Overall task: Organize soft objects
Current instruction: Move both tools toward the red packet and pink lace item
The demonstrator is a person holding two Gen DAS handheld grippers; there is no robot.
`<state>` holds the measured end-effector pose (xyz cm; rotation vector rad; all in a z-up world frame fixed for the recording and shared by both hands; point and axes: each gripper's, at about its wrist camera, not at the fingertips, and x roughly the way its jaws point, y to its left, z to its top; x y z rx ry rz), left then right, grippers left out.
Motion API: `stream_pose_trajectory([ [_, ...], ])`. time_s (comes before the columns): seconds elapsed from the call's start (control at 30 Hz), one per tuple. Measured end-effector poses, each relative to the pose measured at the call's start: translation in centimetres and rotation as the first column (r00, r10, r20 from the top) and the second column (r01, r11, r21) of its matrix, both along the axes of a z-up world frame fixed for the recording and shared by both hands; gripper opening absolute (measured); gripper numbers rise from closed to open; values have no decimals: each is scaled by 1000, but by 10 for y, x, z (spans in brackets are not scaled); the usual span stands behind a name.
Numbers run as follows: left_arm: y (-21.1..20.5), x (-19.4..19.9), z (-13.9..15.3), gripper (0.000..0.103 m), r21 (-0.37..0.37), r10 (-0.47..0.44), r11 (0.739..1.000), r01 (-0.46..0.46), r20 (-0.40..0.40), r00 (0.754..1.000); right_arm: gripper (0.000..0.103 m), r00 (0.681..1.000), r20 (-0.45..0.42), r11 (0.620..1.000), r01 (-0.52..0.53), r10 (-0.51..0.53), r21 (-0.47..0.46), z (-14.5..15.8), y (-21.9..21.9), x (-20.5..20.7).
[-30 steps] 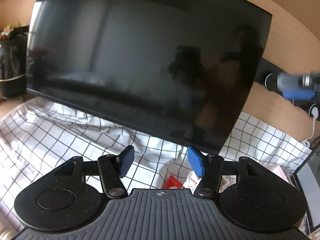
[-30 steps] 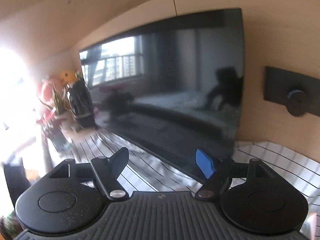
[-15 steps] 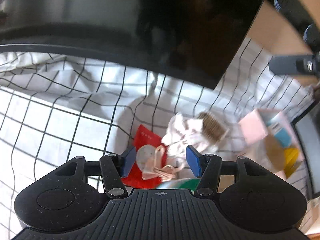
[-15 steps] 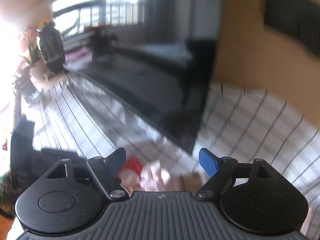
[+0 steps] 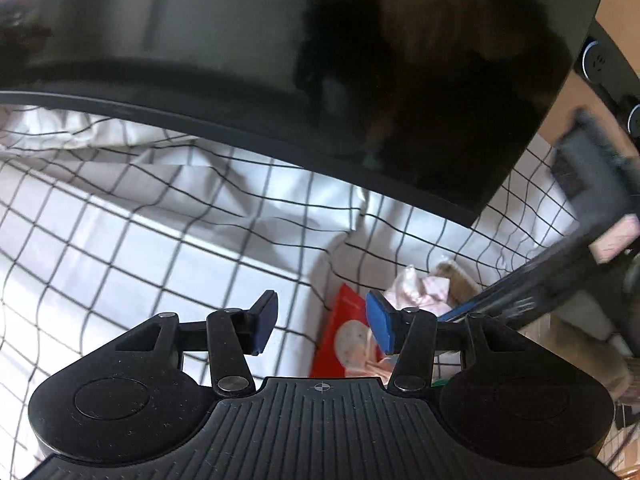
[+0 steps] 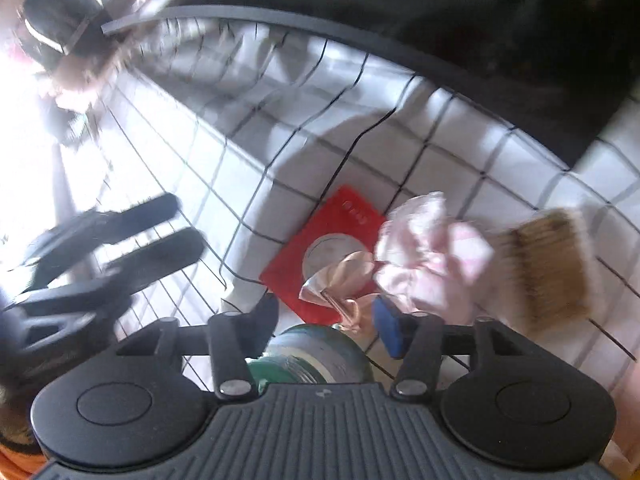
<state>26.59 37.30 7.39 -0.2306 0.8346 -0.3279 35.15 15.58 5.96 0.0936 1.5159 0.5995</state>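
**Both grippers coming down on the pile: pick one soft item and square up to it**

Nearest the right gripper (image 6: 326, 320), a green roll of tape (image 6: 316, 356) sits between its fingers and just under them. The jaws are closing, but the pads do not press on the roll or on anything else, so the gripper holds nothing. The view is blurred, so the aim is not yet settled.

Just beyond the fingertips lies a peach ribbon (image 6: 344, 276) on a red packet (image 6: 340, 236). To the right of these, touching the ribbon, is a crumpled pink cloth (image 6: 432, 256), and past that a tan woven pad (image 6: 548, 264). All rest on a white checked sheet (image 6: 248, 184), in front of the lower edge of a dark screen (image 6: 480, 20).

The left gripper (image 5: 320, 322) is off to the left of the pile, over bare sheet, with the red packet's edge just inside its right finger. Its jaws are closing too, on nothing.

The step in hand looks like the reach. The cloth is probably the easiest first pick, since it stands up in folds. The right gripper would do well to shift over it, keep the jaws wide enough to straddle a fold, and avoid dragging the ribbon along. The two grippers are near each other, so only one should enter the pile at a time.
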Motion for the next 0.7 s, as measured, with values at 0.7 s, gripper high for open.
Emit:
stream_pose_trajectory([
  [0.7, -98, 55, -41, 50, 314, -237, 899, 307, -241, 941, 21, 990, 137, 994, 55, -42, -97, 0, -61, -19],
])
